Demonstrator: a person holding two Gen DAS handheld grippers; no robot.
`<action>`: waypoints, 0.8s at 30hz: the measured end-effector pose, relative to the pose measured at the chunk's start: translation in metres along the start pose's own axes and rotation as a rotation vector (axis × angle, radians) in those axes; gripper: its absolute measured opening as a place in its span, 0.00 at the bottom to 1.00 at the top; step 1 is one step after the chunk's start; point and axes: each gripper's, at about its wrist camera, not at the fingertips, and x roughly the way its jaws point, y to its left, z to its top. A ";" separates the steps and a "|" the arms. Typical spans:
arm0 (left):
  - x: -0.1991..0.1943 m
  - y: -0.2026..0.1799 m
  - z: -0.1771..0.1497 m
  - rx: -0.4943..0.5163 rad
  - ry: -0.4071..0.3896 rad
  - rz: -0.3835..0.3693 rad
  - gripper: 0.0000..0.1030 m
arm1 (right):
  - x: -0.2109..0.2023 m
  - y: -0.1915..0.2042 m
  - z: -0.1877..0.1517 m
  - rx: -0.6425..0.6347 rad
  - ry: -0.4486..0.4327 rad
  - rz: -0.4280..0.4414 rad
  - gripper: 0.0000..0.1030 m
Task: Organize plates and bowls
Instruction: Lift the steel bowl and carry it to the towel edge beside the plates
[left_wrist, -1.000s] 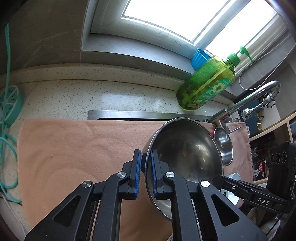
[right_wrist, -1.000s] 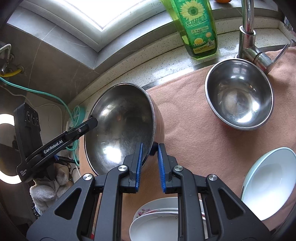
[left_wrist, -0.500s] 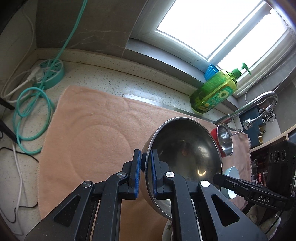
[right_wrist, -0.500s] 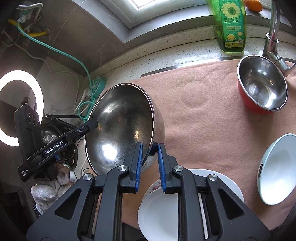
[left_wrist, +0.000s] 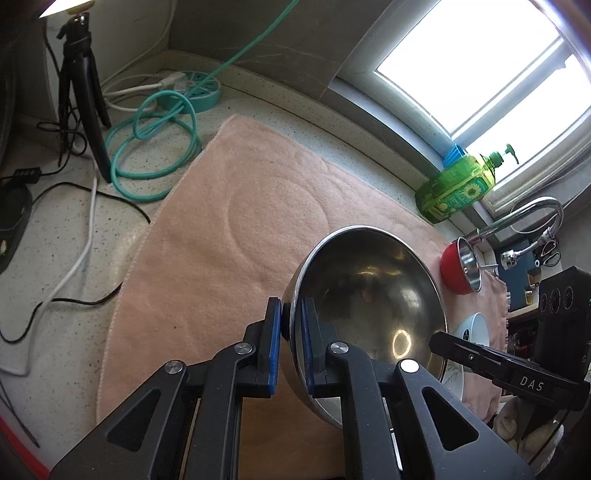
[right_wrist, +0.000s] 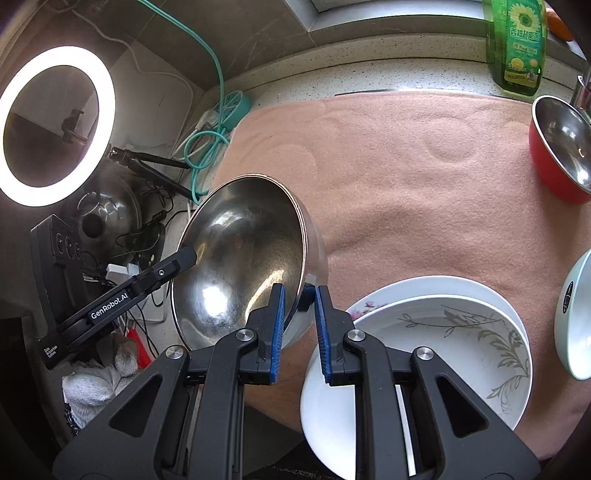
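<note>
A large steel bowl (left_wrist: 373, 306) (right_wrist: 240, 273) hangs tilted above the pink mat (left_wrist: 258, 221) (right_wrist: 406, 177), held from both sides. My left gripper (left_wrist: 291, 321) is shut on its near rim. On the opposite rim my right gripper (right_wrist: 299, 299) is shut as well, and the left gripper's finger (right_wrist: 173, 264) shows across the bowl. A red bowl with a steel inside (right_wrist: 561, 158) (left_wrist: 461, 269) sits far right on the mat. Stacked white patterned plates (right_wrist: 443, 350) lie near the front edge, beside a pale blue bowl (right_wrist: 576, 314) (left_wrist: 474, 328).
A green soap bottle (right_wrist: 517, 44) (left_wrist: 458, 188) and a tap (left_wrist: 524, 214) stand at the back by the window. Left of the mat lie a teal cable coil (left_wrist: 155, 147), a round power strip (left_wrist: 195, 92), a tripod (left_wrist: 85, 92), loose wires and a lit ring light (right_wrist: 55, 122).
Both grippers have carried the steel bowl to the left over the mat, away from the tap and red bowl. The cables, tripod and ring light came into view. Both grips are unchanged.
</note>
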 end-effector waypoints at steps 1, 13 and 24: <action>-0.002 0.003 -0.004 -0.008 -0.002 0.004 0.09 | 0.003 0.002 -0.001 -0.008 0.008 0.001 0.16; -0.018 0.029 -0.039 -0.070 -0.007 0.042 0.09 | 0.036 0.015 -0.019 -0.058 0.103 -0.003 0.16; -0.021 0.040 -0.051 -0.097 0.003 0.052 0.09 | 0.045 0.021 -0.028 -0.082 0.144 0.002 0.16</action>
